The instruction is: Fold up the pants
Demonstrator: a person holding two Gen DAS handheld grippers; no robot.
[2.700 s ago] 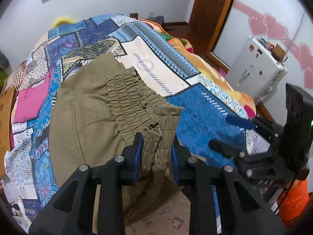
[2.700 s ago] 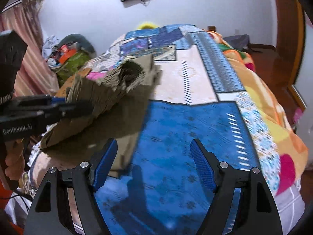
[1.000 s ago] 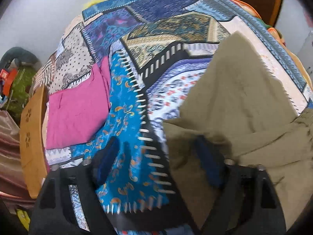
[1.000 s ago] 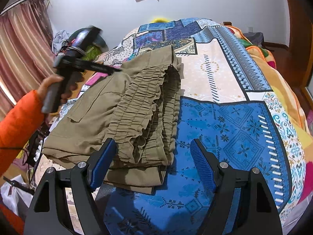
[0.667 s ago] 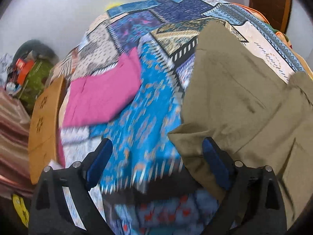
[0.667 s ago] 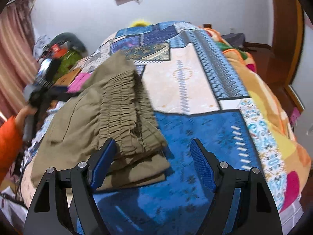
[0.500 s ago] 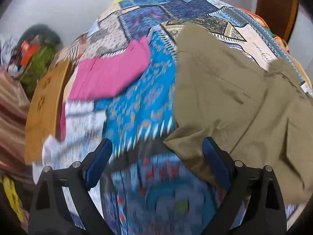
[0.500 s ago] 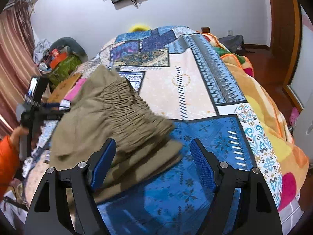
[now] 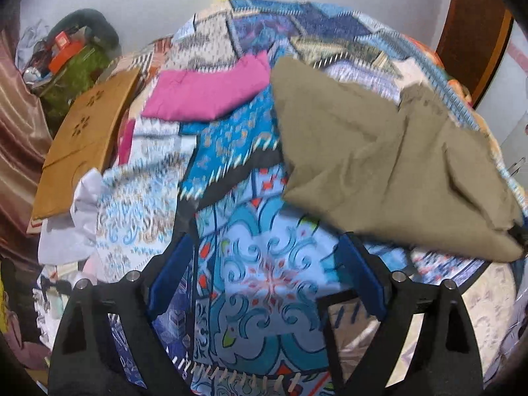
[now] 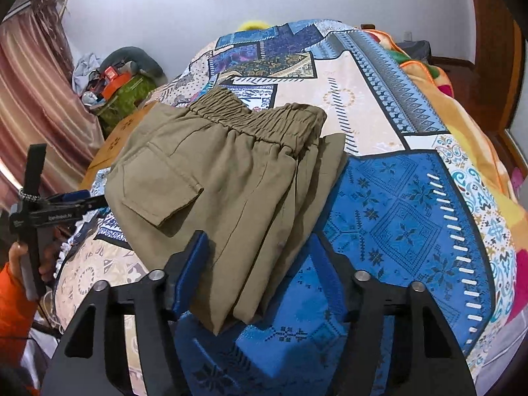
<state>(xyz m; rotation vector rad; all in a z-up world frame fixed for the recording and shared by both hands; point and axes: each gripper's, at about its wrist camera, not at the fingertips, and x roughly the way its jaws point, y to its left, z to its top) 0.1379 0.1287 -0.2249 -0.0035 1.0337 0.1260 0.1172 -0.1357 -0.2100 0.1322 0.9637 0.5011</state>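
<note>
The olive-khaki pants [image 10: 231, 178] lie folded in a stack on the patchwork bedspread [image 10: 412, 204], elastic waistband at the far end, a back pocket facing up. They also show in the left wrist view [image 9: 379, 165], to the right. My right gripper [image 10: 260, 264] is open, its fingers either side of the near corner of the stack, holding nothing. My left gripper [image 9: 264, 270] is open and empty above bare bedspread, left of the pants. It also shows in the right wrist view [image 10: 66, 204], held by a hand in an orange sleeve.
A folded pink garment [image 9: 211, 92] lies on the bed beyond the left gripper. A wooden board [image 9: 82, 138] and cluttered bags [image 9: 72, 66] stand at the bed's left side. An orange blanket [image 10: 478, 115] hangs over the right edge. A door [image 9: 478, 33] is at the far right.
My left gripper let go of the pants and swung away to the left, off the stack. The pants dropped and settled flat into a folded stack. My right gripper moved closer to its near corner.
</note>
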